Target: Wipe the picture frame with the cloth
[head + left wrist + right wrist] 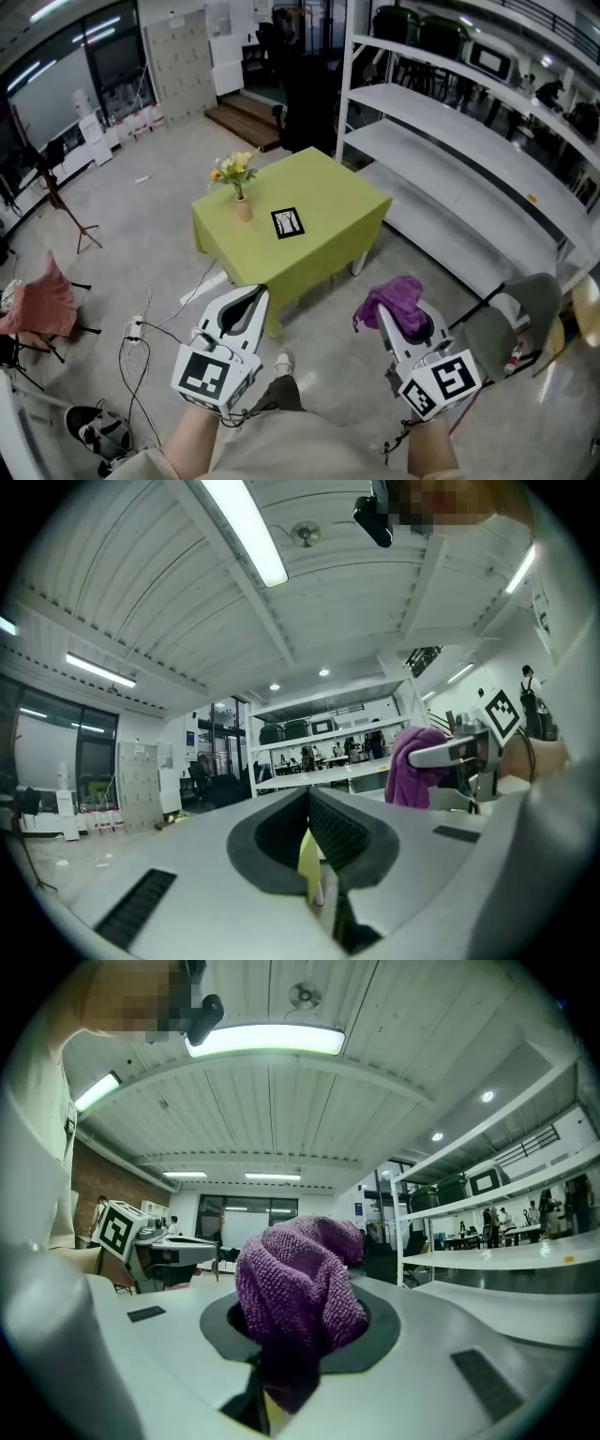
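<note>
The picture frame lies flat on a green-clothed table, black-rimmed, a few steps ahead of me. Both grippers hang well short of the table, over the floor. My right gripper is shut on a bunched purple cloth; in the right gripper view the cloth fills the space between the jaws and hides their tips. My left gripper holds nothing, and its jaws stand together in the left gripper view. That view also catches the cloth off to the right.
A small vase of yellow flowers stands on the table left of the frame. White shelving runs along the right. A grey chair is at the right, a pink-draped chair at the left, and cables trail on the floor.
</note>
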A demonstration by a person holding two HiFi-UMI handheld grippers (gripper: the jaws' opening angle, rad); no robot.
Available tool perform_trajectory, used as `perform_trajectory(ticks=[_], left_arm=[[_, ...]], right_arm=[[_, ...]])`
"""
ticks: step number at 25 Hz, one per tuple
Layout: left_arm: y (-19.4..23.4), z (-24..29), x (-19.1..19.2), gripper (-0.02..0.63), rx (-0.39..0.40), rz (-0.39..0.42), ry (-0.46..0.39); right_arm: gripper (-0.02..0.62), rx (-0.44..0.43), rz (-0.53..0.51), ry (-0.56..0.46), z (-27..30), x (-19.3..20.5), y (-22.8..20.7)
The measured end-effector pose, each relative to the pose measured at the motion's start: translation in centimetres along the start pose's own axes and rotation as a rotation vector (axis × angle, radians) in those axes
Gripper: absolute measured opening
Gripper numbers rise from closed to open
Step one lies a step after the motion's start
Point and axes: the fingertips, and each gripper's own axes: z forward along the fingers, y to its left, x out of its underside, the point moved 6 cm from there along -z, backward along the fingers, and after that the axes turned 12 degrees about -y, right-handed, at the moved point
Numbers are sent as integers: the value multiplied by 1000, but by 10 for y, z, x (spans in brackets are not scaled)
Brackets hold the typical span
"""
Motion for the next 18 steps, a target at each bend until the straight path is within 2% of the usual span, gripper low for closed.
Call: perform_trajectory(ticks=[4,11,16,18], left_arm=[[8,8,8,8,-26,12,26],[26,32,36,8,-15,10,24],[52,59,53,9,-37,-2,51],[63,70,65,8,-19,-3,51]], right_arm=[[106,-22,9,13,12,14,-5],[106,-41,20,34,43,38,-23],[106,-39,15,66,75,53,-44],[106,-36,16,78,92,59,-52]])
